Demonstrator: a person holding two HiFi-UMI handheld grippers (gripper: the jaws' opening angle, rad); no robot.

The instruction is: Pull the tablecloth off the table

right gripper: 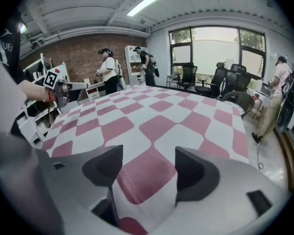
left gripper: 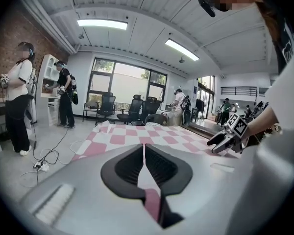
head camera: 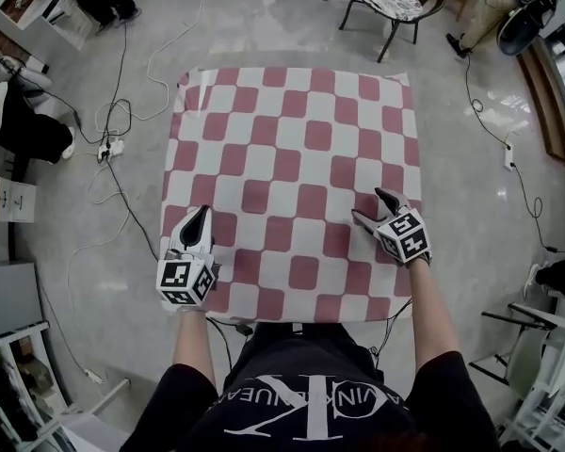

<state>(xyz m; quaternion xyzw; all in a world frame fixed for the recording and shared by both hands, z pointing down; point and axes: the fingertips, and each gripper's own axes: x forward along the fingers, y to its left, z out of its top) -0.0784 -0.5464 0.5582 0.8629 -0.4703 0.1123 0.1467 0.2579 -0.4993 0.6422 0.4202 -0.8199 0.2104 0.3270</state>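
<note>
Pinching the limp, light tablecloth [head camera: 292, 130] by the table's near-left corner, the left hand-held gripper [head camera: 203, 213] is holding fast, the right hand-held gripper [head camera: 372, 205] gaping wide.

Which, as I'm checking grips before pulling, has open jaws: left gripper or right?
The right gripper: jaws apart over the tablecloth; the left gripper is clamped on it.

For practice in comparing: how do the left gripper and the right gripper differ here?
The left gripper is shut, pinching the tablecloth; the right gripper is wide open, with cloth between its jaws but not pressed. The left gripper looks almost level across the cloth; the right gripper tilts down at it more steeply. Both are over the cloth's near end.
</note>
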